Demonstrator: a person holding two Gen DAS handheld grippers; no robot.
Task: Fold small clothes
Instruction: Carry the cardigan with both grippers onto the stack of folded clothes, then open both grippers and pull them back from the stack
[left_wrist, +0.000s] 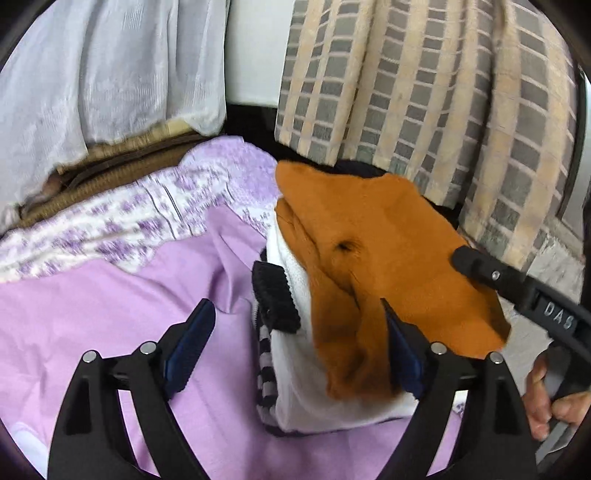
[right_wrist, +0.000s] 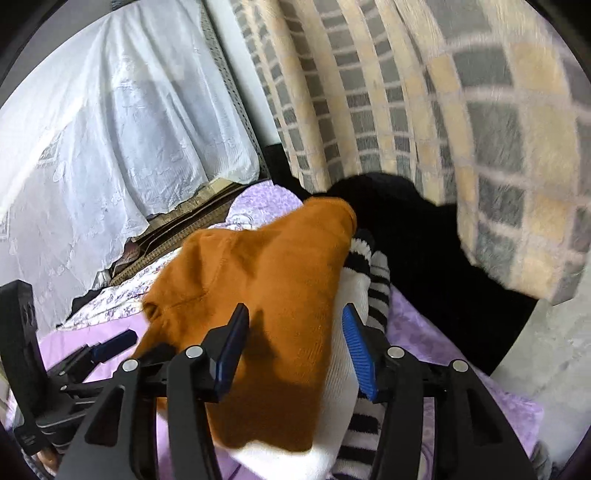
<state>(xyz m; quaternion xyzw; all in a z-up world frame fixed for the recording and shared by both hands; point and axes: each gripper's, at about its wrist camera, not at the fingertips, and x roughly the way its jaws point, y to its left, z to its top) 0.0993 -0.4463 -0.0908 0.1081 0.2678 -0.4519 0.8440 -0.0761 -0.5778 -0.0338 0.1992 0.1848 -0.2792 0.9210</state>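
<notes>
1. On the lilac bedsheet (left_wrist: 110, 314), at the left of the left wrist view, lies only bare sheet, with a flowered purple cloth (left_wrist: 122, 218) bunched behind it.
2. Moving right, the left gripper (left_wrist: 299, 347) stands with its fingers spread wide; nothing is pressed between the pads, though its right pad sits against the orange garment's hanging edge.
3. At centre, the orange garment (right_wrist: 258, 295) lies draped on a small stack: a white garment (right_wrist: 347, 332) beneath it and a black-and-white striped piece (right_wrist: 376, 295) at the side.
4. Further right, the right gripper (right_wrist: 291, 350) hovers over the orange cloth with fingers parted, and I judge it pinches nothing.
5. Behind, a checked curtain (right_wrist: 480, 110) hangs close.
6. Risk: the orange layer sits skewed and overhangs, so a brushing pad could drag it off or topple the stack; a careless pinch could catch the white piece too.
</notes>
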